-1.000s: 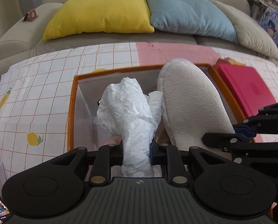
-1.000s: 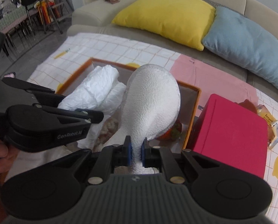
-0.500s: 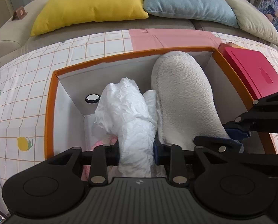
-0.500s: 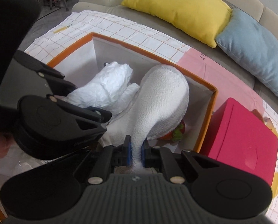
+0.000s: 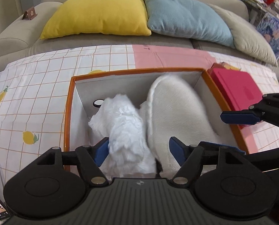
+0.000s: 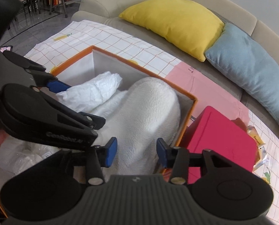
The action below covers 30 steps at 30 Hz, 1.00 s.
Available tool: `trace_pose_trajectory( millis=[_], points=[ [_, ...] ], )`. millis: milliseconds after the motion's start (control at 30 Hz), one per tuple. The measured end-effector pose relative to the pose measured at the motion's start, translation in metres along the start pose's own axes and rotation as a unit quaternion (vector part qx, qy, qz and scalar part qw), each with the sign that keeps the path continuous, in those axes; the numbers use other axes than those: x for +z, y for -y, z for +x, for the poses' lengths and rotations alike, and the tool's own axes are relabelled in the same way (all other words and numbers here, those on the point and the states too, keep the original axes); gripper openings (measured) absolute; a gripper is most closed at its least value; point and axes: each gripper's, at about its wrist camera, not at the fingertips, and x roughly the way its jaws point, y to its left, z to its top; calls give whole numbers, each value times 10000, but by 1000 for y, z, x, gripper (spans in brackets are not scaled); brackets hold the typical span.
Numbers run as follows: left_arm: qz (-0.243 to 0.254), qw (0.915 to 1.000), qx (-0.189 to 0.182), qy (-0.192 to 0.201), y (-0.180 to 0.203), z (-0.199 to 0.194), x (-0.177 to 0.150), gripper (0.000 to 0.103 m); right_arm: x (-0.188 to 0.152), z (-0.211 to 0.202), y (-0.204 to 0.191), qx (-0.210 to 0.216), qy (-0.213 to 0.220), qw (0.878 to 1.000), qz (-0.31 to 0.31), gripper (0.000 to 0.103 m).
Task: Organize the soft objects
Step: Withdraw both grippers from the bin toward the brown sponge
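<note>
Opening just now, both tongs [image 5: 138, 150] [image 6: 136, 151] stand spread; fleece bundle [image 6: 148, 112] hides the box [image 5: 67, 116] floor.

Open box [image 5: 68, 112] mid-frame on tabletop [image 5: 26, 93] w/ crumpled wrap [image 5: 124, 123] on left & fleece slipper [image 5: 177, 112] on right inside; closed box [image 5: 237, 90] just right; sofa [image 5: 11, 37] w/ cushions [image 5: 101, 11] behind, upper frame.

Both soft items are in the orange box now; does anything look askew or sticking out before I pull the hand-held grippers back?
Yes. The fleecy white item and the crinkled white bundle lean against each other, their near ends rising toward the orange box opening rather than lying flat. Both the left hand-held gripper and the right hand-held gripper have just opened. Nothing looks spilled or damaged.
</note>
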Motion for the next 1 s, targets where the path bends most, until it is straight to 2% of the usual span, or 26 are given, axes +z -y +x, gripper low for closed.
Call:
trace_pose_trajectory(
  millis=[133,300,400,567,800,1000],
  points=[
    [-107,9997,13,199,2,-14,-2,84,-4,-11,2,42,139,9998,141,51],
    [-151,9989,-60,443,11,-37,-6,76,-13,-28,1,13,314,9991,294,51],
    [-120,9983,-132,559,22,-49,-10,73,-21,-40,2,-22,471,9974,549,55],
    [-52,9964,-212,817,48,-67,-21,73,-44,-62,8,-308,697,9920,1002,58],
    [-251,9925,-524,1078,84,-85,-37,73,-90,-92,31,-704,917,9725,2022,61],
    [95,9907,-719,1148,124,-89,-41,73,-122,-111,52,-1130,1043,9593,2366,61]
  ],
)
